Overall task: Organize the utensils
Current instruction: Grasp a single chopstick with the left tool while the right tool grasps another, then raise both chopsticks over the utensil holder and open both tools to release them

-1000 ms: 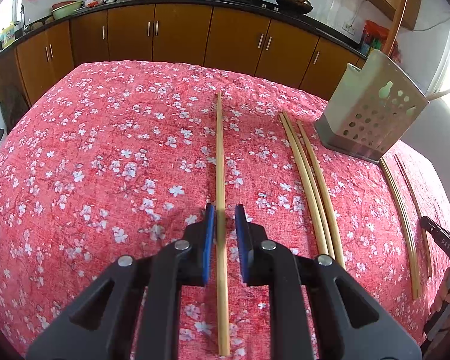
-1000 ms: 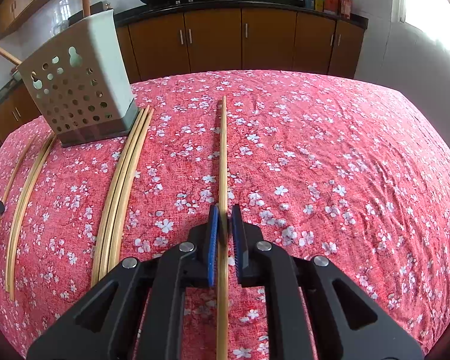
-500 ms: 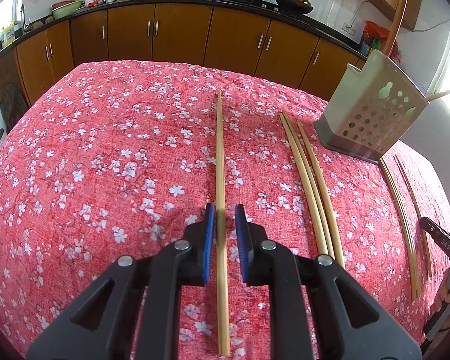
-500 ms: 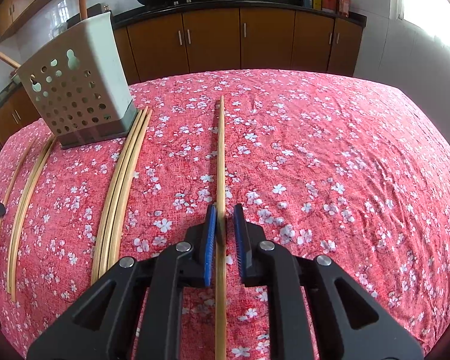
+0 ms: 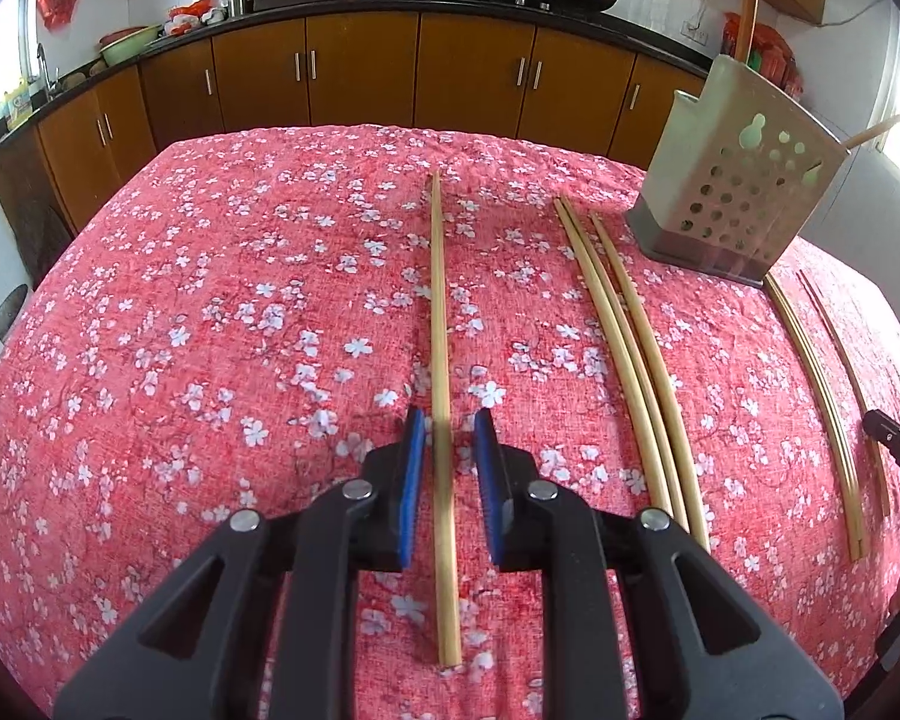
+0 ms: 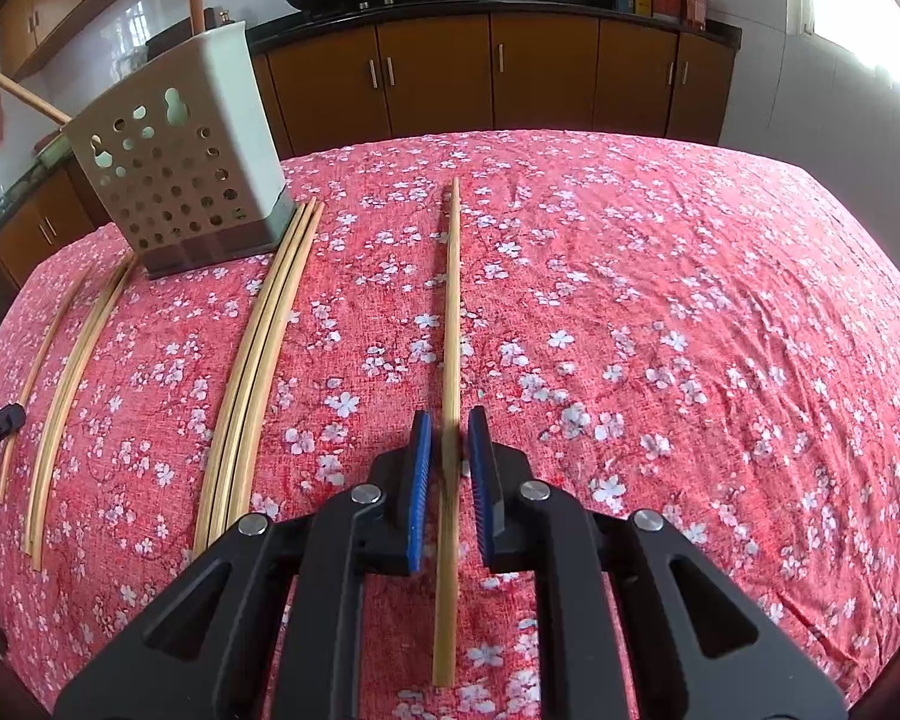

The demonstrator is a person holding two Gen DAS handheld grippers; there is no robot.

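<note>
My left gripper (image 5: 449, 427) is open, its blue pads either side of a single bamboo chopstick (image 5: 439, 312) that lies on the red flowered cloth. My right gripper (image 6: 449, 429) is also open, straddling another single chopstick (image 6: 452, 312) with a small gap on each side. A perforated grey utensil holder (image 5: 735, 192) stands at the back, also in the right wrist view (image 6: 180, 174), with a couple of sticks in it. A bundle of chopsticks (image 5: 630, 348) lies beside it, also in the right wrist view (image 6: 258, 372).
More chopsticks (image 5: 822, 396) lie past the holder, also in the right wrist view (image 6: 66, 396). The table's red cloth (image 5: 210, 330) drops off at the edges. Brown kitchen cabinets (image 5: 360, 72) run behind the table.
My right gripper's pads have spread slightly wider around its chopstick. The left gripper and all chopsticks have stayed put.
</note>
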